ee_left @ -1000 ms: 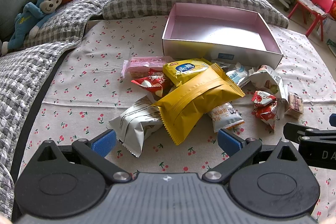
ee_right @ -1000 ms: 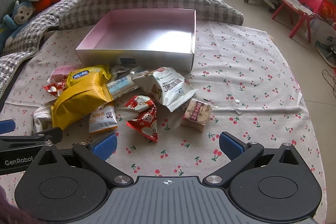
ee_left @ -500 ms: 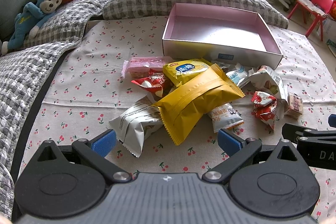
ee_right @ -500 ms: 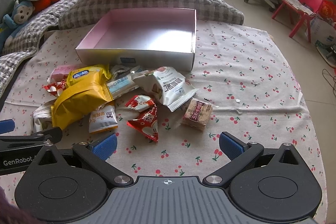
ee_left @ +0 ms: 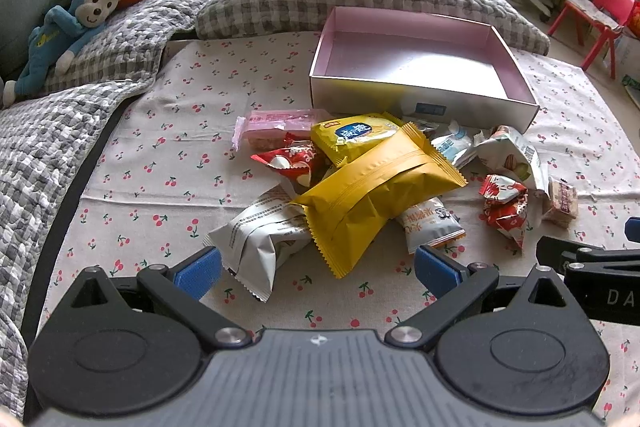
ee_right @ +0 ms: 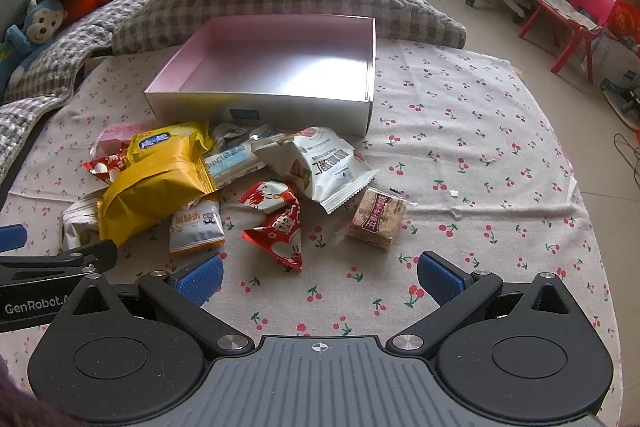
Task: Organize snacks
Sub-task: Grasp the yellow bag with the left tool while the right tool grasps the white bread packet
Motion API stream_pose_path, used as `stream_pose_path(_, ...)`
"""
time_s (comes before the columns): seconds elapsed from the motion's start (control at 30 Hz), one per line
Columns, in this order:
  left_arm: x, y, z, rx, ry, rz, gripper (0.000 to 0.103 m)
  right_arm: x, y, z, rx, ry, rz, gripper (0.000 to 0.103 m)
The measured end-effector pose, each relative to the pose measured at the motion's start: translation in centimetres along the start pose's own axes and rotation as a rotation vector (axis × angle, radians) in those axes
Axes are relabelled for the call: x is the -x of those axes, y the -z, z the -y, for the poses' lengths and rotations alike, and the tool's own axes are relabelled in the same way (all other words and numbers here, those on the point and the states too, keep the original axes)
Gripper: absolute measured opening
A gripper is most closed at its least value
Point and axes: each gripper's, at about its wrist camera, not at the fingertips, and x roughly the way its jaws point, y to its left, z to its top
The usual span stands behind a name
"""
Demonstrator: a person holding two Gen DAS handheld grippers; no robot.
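My left gripper (ee_left: 316, 269) and right gripper (ee_right: 319, 271) hover with fingers spread wide, holding nothing, before the snack pile (ee_left: 360, 179) beside the pink box (ee_right: 280, 63).

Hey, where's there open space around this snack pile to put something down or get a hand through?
The pink box is bare inside. Bare cloth lies right of the brown bar, and left of the pink packet toward the grey quilt. It is crowded between the yellow bag and the box front.
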Motion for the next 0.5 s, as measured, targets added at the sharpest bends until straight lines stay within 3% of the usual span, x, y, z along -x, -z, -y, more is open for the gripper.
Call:
stream_pose_path(0.27,-0.8,-2.5,-1.1,-0.028,0.028,-0.024,0.103,0.5,-2.6,0.2,0.026,-0.038,-0.002,0.103)
stream_pose_path(0.5,-2.4,-4.6,-3.6,0.003,0.072,-0.022,0.103,-1.6,-5.2,1.7,-0.043,-0.141,-0.104,0.103)
